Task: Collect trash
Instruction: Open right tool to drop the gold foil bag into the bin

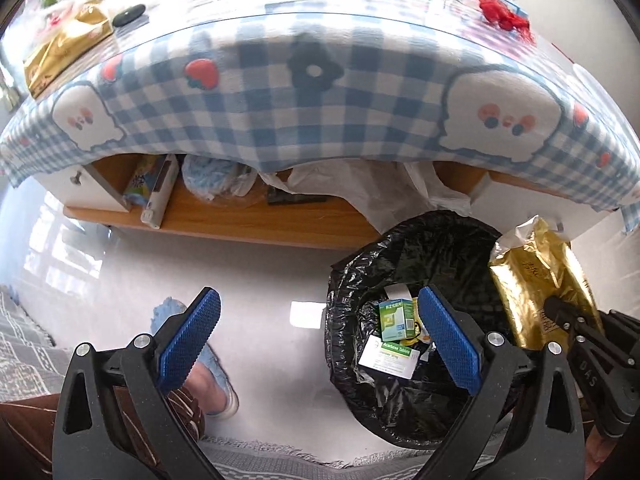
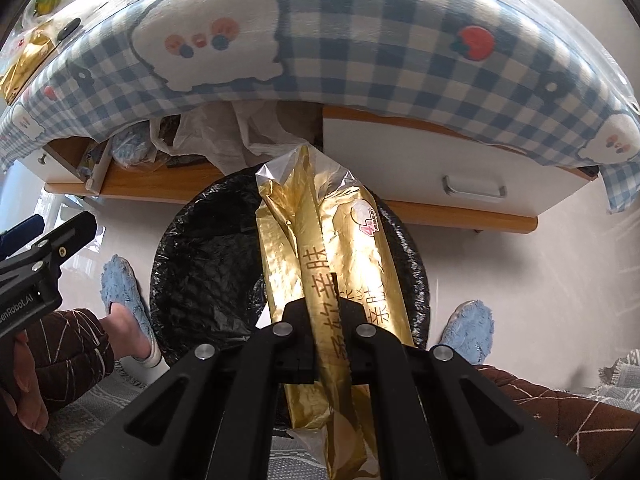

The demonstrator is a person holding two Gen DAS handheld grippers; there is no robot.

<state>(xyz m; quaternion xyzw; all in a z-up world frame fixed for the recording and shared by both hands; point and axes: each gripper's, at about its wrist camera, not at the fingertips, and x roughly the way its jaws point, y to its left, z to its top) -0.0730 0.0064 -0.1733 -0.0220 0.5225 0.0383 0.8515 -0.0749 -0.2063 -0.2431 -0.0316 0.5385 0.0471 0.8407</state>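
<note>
From the left wrist camera, the left gripper (image 1: 320, 338) pointed steeply down at the pale floor (image 1: 260, 272), its blue-padded jaws spread wide with nothing between them. Its right pad hung over the near rim of a bin (image 1: 348, 280) lined with a black bag. Inside the bin lay a small green box (image 1: 396, 318) and, touching it on the near side, a white and green box (image 1: 390, 356). At the right edge, the right gripper (image 1: 560, 312) held a gold packet (image 1: 536, 276) upright above the bin's right side. Beyond the bin stood a low tabletop (image 1: 320, 40) draped in a blue and white checked cloth (image 1: 280, 120), with a second gold bag (image 1: 60, 52), a black oval object (image 1: 128, 14) and something red (image 1: 504, 12) on it. A wooden shelf (image 1: 248, 220) under the tabletop carried white plastic bags (image 1: 360, 184) and other clutter. A foot in a blue slipper (image 1: 212, 368) rested on the floor by the left pad.

From the right wrist camera, the right gripper (image 2: 320, 328) had its jaws closed on the gold packet (image 2: 332, 248), pinching its central seam. The packet stood lengthwise over the middle of the bin (image 2: 200, 260). Blue slippers showed on both sides of the bin, one at the left (image 2: 124, 292) and one at the right (image 2: 468, 328). The left gripper (image 2: 48, 256) entered from the left edge. A white drawer (image 2: 440, 168) with a metal handle sat under the checked cloth (image 2: 360, 60).
</note>
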